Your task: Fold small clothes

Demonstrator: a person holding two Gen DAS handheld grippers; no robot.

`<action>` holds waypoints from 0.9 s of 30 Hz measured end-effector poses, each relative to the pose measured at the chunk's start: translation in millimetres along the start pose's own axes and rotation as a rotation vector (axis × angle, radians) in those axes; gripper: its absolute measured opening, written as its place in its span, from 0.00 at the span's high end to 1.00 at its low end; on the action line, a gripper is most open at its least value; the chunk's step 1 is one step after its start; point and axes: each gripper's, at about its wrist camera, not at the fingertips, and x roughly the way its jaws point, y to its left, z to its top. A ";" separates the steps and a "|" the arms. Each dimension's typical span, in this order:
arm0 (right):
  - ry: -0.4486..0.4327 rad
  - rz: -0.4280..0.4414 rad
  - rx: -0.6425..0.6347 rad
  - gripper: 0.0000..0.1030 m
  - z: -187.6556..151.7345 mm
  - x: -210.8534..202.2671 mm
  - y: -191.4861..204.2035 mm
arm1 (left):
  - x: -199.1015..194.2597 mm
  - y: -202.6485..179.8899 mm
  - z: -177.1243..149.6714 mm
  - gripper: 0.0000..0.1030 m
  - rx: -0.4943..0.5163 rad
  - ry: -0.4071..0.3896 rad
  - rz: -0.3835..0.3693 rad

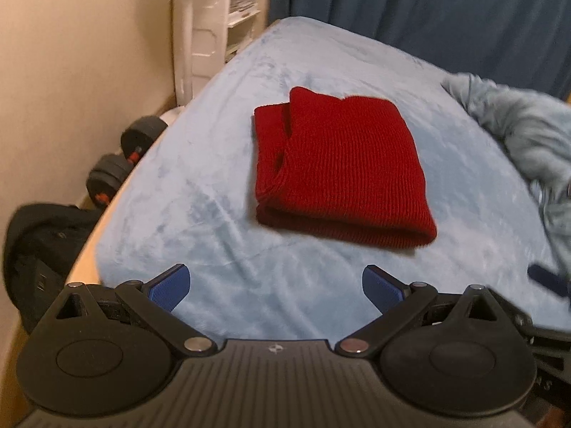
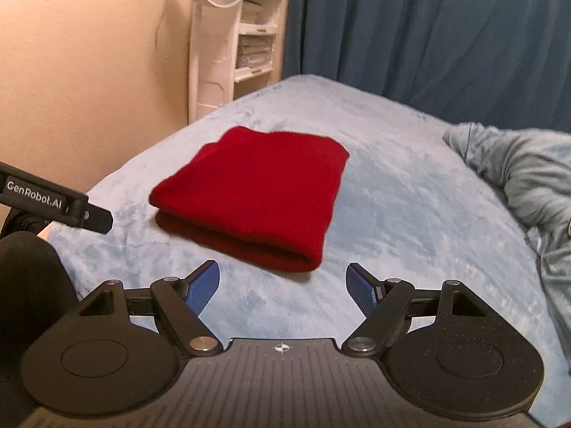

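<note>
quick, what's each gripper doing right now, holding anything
Left gripper: open, holding nothing, short of the folded red knit garment.
Right gripper: open, holding nothing, also clear of the garment.

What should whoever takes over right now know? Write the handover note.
Left gripper: open, empty, short of the cloth.
Right gripper: open, empty, short of the cloth.
Red knit garment: lying folded, layers stacked, on the light blue bed cover, touched by neither gripper.
Done: this piece looks folded.
Left: perhaps tidy the offset edge at its far left corner; a crumpled blue cloth lies to the right, unfolded.
</note>
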 end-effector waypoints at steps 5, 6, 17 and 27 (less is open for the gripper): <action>0.083 0.058 0.192 0.22 23.5 31.0 -55.3 | 37.2 -5.1 20.7 0.00 -0.189 0.036 -0.101; 0.100 0.080 0.250 0.22 30.8 40.0 -69.5 | 47.3 -5.6 24.8 0.00 -0.231 0.048 -0.111; 0.184 0.222 0.640 0.17 147.1 234.1 -183.0 | 146.4 16.5 53.2 0.00 -0.588 0.150 0.024; 0.398 0.222 0.678 0.15 188.4 430.9 -170.8 | 171.2 41.3 45.4 0.00 -0.694 0.139 0.052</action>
